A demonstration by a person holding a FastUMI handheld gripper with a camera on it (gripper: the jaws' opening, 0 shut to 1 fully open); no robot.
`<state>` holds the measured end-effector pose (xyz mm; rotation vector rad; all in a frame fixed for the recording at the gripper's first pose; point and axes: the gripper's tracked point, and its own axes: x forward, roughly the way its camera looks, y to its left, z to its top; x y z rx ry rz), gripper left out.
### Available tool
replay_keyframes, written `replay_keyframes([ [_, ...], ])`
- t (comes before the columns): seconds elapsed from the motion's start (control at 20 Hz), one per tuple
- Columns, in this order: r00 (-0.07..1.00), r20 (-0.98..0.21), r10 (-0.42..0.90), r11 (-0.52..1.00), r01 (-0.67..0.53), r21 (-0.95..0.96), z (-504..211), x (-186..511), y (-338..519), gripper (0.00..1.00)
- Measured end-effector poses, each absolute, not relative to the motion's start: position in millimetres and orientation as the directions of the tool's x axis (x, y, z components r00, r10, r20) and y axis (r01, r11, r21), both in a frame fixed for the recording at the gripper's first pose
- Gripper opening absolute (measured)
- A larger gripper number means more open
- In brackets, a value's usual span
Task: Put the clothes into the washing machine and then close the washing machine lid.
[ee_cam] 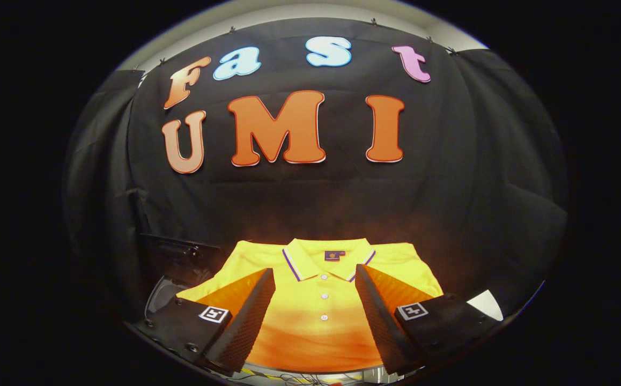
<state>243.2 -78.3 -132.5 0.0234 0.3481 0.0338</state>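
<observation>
In the gripper view, a folded yellow polo shirt lies flat below the camera, its front facing up. The collar is at the far end, towards the black cloth wall of the booth, and carries a thin dark stripe along its edge; a small dark label sits just inside the neck. A row of white buttons runs down the placket towards the camera, roughly along the middle line between the two fingers.

The gripper hangs over the shirt with its fingers spread wide — the whole placket and much of the chest show in the gap between them. The fingers angle outward from their tips, one over each side of the chest, and their ribbed inner faces turn towards each other across the buttons. Nothing is held between them; whether the tips touch the fabric or hover just above it cannot be told from this angle. Each finger mount bears a small square black-and-white marker.

The collar and shoulders of the shirt lie just beyond the fingertips, and the lower part of the shirt runs back underneath the gripper. To the left of the shirt, beside the left shoulder, a dark object with a curved, glossy edge shows against the cloth — it is too dim to identify with any certainty. A small pale patch of surface shows to the right, behind the right finger mount.
</observation>
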Motion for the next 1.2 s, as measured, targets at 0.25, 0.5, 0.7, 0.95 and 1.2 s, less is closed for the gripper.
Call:
replay_keyframes([
  [0.25,0.917,-0.400,0.018,1.000,-0.012,0.017,-158,274,-83,0.98],
  [0.5,0.876,-0.482,-0.002,1.000,0.013,0.018,-189,293,-88,0.98],
  [0.7,0.831,-0.556,-0.015,0.999,0.029,0.017,-213,299,-90,0.98],
  [0.95,0.768,-0.639,-0.044,0.998,0.064,0.008,-235,295,-95,0.98],
  [1.2,0.716,-0.697,-0.034,0.998,0.066,0.019,-237,295,-94,0.98],
])
